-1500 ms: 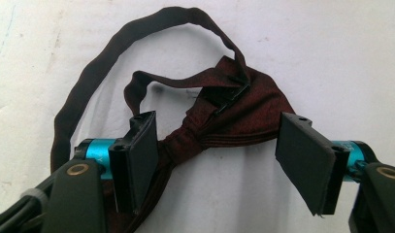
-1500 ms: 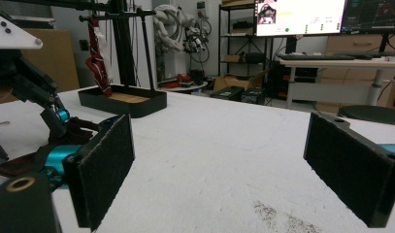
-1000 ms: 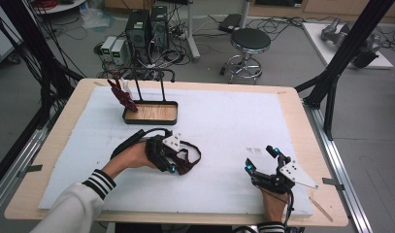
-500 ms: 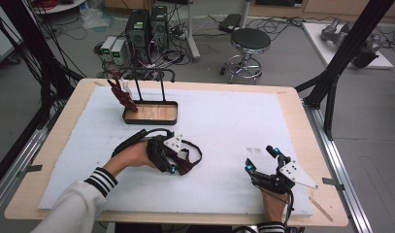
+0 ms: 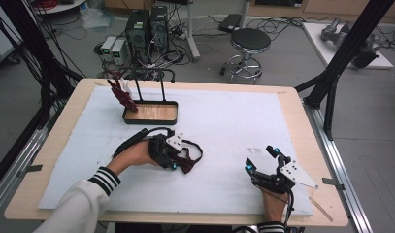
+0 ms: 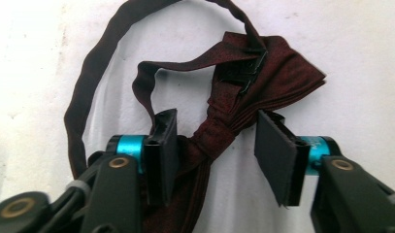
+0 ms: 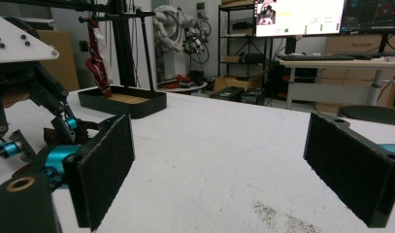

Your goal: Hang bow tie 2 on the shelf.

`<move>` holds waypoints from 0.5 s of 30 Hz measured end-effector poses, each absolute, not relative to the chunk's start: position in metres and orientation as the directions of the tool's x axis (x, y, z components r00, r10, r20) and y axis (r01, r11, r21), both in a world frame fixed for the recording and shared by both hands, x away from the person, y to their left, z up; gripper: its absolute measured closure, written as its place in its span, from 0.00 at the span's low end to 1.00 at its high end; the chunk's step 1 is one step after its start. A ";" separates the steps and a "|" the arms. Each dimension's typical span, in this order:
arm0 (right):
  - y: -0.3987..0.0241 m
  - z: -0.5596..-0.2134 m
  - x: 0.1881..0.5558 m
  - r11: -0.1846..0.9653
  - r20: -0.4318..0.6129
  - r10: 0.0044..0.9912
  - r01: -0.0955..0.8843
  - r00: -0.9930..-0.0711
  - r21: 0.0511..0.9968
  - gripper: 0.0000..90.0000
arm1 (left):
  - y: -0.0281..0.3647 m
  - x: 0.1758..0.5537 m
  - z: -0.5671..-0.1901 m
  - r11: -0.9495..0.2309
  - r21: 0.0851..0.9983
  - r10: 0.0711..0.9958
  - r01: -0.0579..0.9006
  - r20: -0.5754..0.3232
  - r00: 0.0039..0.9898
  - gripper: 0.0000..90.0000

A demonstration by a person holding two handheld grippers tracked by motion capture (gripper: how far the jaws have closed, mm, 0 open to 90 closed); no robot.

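White tabletop (image 5: pixel 224 121) | left tongs (image 6: pixel 217 145) closing around dark red bow tie (image 6: pixel 263 82) knot, not squeezing yet | right tongs (image 7: pixel 219 160) waiting wide apart.

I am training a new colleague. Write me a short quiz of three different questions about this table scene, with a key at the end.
1. True or false: the right gripper holds the dark red bow tie.
2. Multiple choice. Where does the other red tie hang? A) on the stool B) on the black rack over the wooden tray C) on the right gripper
3. Fill in: in the left gripper view, the jaws of the left gripper stand on each side of the bow tie's ____.

Key:
1. False; its jaws are open and empty.
2. B
3. Knot. The jaws have just been closing; the left jaw is against the fabric, the right jaw shows a gap.
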State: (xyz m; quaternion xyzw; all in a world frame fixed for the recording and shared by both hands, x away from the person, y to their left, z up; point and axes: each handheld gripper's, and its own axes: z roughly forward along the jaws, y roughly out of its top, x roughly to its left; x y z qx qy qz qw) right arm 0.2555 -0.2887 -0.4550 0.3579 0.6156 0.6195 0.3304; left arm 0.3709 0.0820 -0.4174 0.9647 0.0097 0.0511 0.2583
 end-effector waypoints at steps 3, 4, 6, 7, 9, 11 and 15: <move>-0.289 -0.455 0.255 -0.027 0.040 0.851 0.032 -0.523 0.999 0.11 | 0.081 0.371 -0.417 -0.871 0.490 0.053 -0.007 0.107 0.993 0.64; -0.289 -0.455 0.256 -0.025 0.038 0.850 0.032 -0.525 0.999 0.11 | 0.082 0.372 -0.416 -0.875 0.484 0.051 -0.013 0.118 0.992 0.66; -0.289 -0.455 0.256 -0.025 0.037 0.851 0.032 -0.524 0.999 0.11 | 0.082 0.372 -0.415 -0.878 0.479 0.064 -0.005 0.128 0.990 0.74; -0.289 -0.455 0.256 -0.025 0.037 0.850 0.031 -0.525 0.999 0.11 | 0.082 0.372 -0.415 -0.879 0.478 0.066 -0.004 0.130 0.989 0.75; -0.289 -0.455 0.256 -0.025 0.038 0.850 0.031 -0.525 0.999 0.11 | 0.083 0.371 -0.415 -0.880 0.475 0.072 -0.002 0.137 0.988 0.80; -0.289 -0.455 0.256 -0.027 0.039 0.851 0.031 -0.524 0.999 0.11 | 0.083 0.371 -0.414 -0.880 0.475 0.084 0.011 0.133 0.988 0.82; -0.289 -0.455 0.256 -0.027 0.039 0.851 0.031 -0.524 0.999 0.11 | 0.083 0.371 -0.414 -0.881 0.473 0.097 0.023 0.133 0.986 0.83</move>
